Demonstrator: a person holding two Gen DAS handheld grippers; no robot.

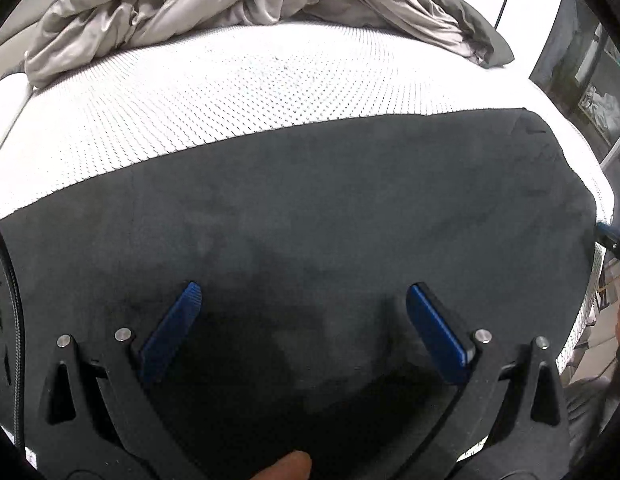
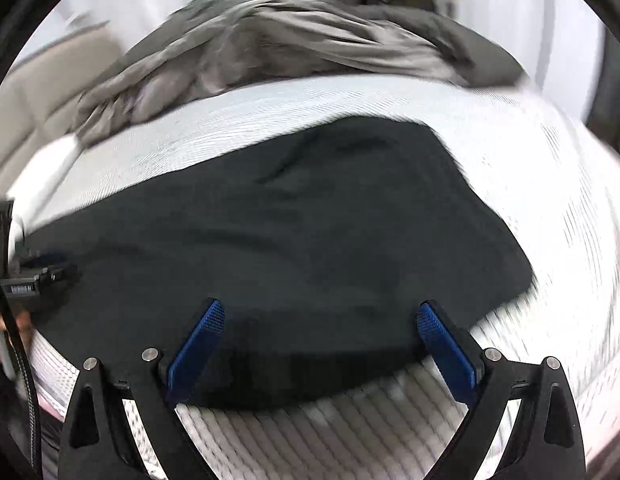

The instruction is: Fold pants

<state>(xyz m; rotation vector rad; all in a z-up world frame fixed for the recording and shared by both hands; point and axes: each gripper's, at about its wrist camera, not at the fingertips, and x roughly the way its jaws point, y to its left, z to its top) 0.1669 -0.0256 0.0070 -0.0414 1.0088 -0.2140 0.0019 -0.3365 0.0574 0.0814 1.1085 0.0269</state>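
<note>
The dark pants [image 1: 310, 208] lie flat on the white mattress [image 1: 214, 92], spread across the near part of it. In the left wrist view my left gripper [image 1: 302, 296] is open and empty, its blue pads just above the dark fabric. In the right wrist view the pants [image 2: 294, 232] lie as a wide dark slab with their near edge on the mattress [image 2: 549, 200]. My right gripper [image 2: 319, 314] is open and empty over that near edge. The left gripper also shows at the left edge of the right wrist view [image 2: 38, 272]; this view is motion-blurred.
A crumpled grey duvet [image 1: 238, 4] is heaped at the far end of the mattress; it also shows in the right wrist view [image 2: 294, 40]. Shelves and clutter [image 1: 589, 92] stand past the right mattress edge. A beige wall or headboard [image 2: 42, 88] is at the left.
</note>
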